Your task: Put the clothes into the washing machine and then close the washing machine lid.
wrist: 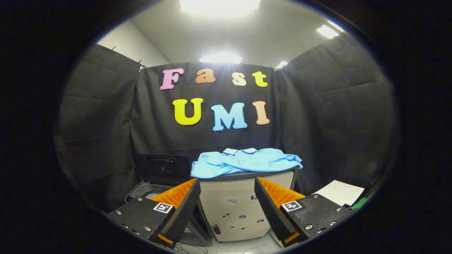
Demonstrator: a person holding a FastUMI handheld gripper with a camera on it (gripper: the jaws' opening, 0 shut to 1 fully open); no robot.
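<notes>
Claw is wide open, nothing between the fingers, and well short of anything it could grab.

Blue polo shirt lies spread flat on top of a light-coloured cabinet, straight ahead of the claw and above finger level. Collar faces away, and one sleeve drapes over the cabinet's edge on the side of the claw's right finger.

Washing machine sits low, ahead of the left finger and beside the cabinet. Its lid stands open, upright behind the tub opening. The left finger hides most of the tub, so I can't tell what's inside.

A white sheet lies just beyond the right finger. Not part of the task.

Judgement: this is the approach stage. Shirt not yet picked, lid not yet shut.

Risks from here:
- The shirt is flat and thin. A level pinch may catch only the top layer or slide over the fabric. Better to come down on a fold or the collar bunch.
- A grab at one edge leaves the rest trailing, and it could snag on the cabinet edge or hang over the machine's rim.
- Fabric left across the rim would stop the lid seating.
- The move from cabinet to tub is a short sideways drop, so the left finger could clip the upright lid and knock it shut early.
- Cables lie on the floor below the claw, a possible snag for a dragging sleeve.
</notes>
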